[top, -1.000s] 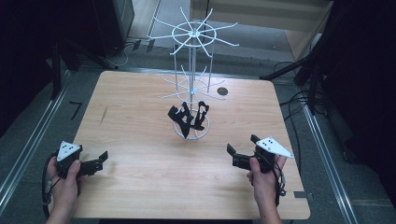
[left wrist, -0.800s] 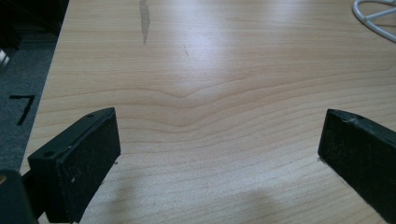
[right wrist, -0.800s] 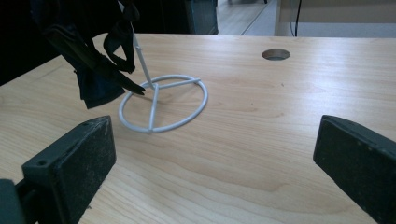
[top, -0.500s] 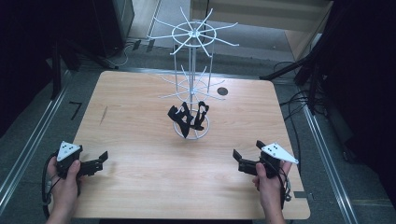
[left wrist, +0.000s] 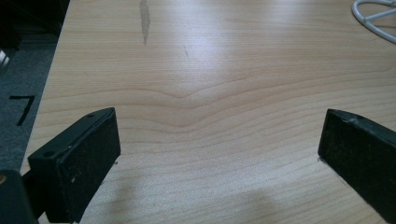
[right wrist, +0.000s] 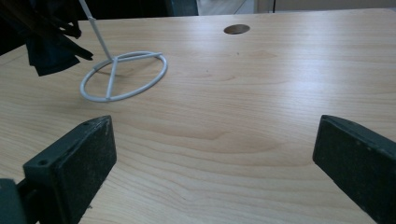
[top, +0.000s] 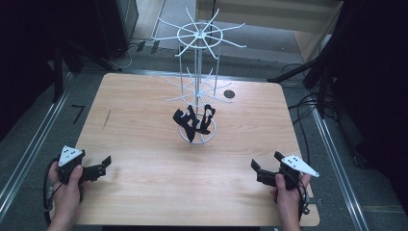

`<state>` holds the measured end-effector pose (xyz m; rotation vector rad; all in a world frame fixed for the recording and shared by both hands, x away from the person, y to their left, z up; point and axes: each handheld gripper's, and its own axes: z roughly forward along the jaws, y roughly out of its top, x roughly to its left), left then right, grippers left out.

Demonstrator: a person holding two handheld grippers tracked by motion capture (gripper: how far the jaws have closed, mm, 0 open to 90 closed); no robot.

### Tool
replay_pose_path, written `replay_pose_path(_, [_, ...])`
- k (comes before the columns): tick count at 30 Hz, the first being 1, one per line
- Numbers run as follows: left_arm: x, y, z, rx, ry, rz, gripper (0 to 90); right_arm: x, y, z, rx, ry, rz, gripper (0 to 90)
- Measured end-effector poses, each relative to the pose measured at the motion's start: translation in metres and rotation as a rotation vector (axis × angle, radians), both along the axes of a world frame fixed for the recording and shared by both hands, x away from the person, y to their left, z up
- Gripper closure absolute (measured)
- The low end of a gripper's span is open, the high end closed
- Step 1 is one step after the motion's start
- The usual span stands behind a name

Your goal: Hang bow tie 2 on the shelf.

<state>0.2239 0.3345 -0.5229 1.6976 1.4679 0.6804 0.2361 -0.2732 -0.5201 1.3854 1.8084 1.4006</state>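
Resting low at the table's near edge, your left gripper (top: 98, 169) at 8 o'clock and right gripper (top: 262, 172) at 4 o'clock both gape wide, empty, leaving a clear run to the black straps (top: 194, 121) hung on the wire rack (top: 198, 91) at centre. Since a second ago, your right hand has pulled back toward you.

The gripper (right wrist: 215, 158) gapes wide over bare table (right wrist: 261, 93), wire stand base (right wrist: 123, 76) ahead at left.

white wire rack (top: 197, 72), black straps (top: 194, 120)
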Motion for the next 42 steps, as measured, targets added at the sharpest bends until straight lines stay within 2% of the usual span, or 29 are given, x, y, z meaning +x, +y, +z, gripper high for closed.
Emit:
replay_pose_path(8, [0.000,0.000,0.000,0.001,-0.001,0.001,0.0,-0.004,-0.016,-0.006,-0.022,0.000,-0.044,1.2])
replay_pose_path(23, [0.000,0.000,0.000,0.001,-0.002,0.001,0.0,-0.017,-0.049,-0.014,-0.018,0.028,-0.101,1.3])
replay_pose_path(30, [0.000,0.000,0.000,0.002,-0.002,0.001,0.0,-0.022,-0.064,-0.019,-0.040,0.030,-0.127,1.5])
replay_pose_path(39, [0.000,0.000,0.000,0.002,-0.003,0.001,0.0,-0.032,-0.083,-0.024,-0.042,0.049,-0.164,1.4])
replay_pose_path(42, [0.000,0.000,0.000,-0.002,0.000,0.001,0.0,-0.036,-0.090,-0.025,-0.029,0.052,-0.180,1.8])
